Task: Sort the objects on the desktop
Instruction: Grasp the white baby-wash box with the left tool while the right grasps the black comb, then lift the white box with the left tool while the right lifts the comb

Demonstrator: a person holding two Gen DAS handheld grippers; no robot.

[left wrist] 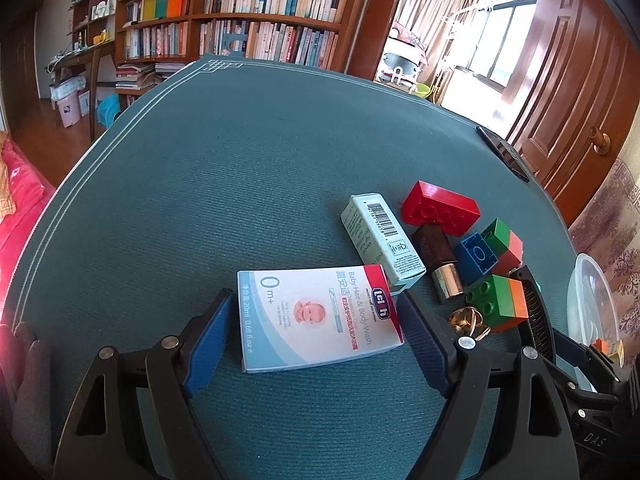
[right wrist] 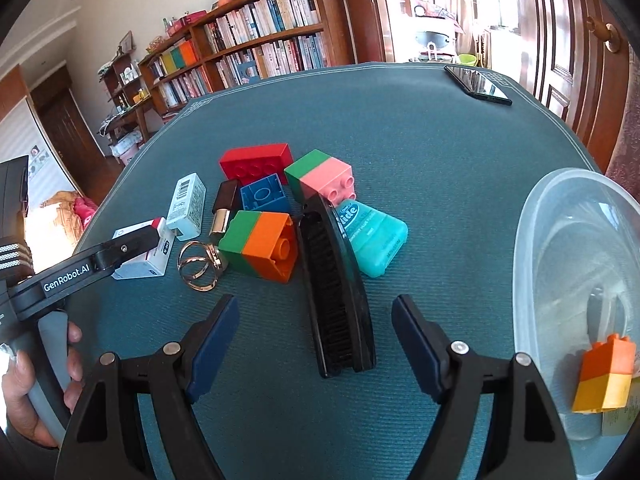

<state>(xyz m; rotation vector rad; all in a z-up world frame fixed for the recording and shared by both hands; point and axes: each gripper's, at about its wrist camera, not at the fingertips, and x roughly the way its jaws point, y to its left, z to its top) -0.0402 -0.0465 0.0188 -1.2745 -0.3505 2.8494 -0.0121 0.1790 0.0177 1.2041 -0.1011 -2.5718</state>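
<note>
Sorting is judged barely begun: only an orange-and-yellow block [right wrist: 606, 376] is seen inside the clear tub [right wrist: 536, 216]. Blocks, cartons, brush [right wrist: 336, 280] and rings are left clustered on the mat [left wrist: 240, 160]. A wash carton [left wrist: 316, 316] is straddled, unpinched, by the wide-open left gripper [left wrist: 316, 340]; the right gripper [right wrist: 316, 340] gapes empty around the brush's near end.

Six blocks [right wrist: 260, 246], two cartons [left wrist: 316, 318]
</note>
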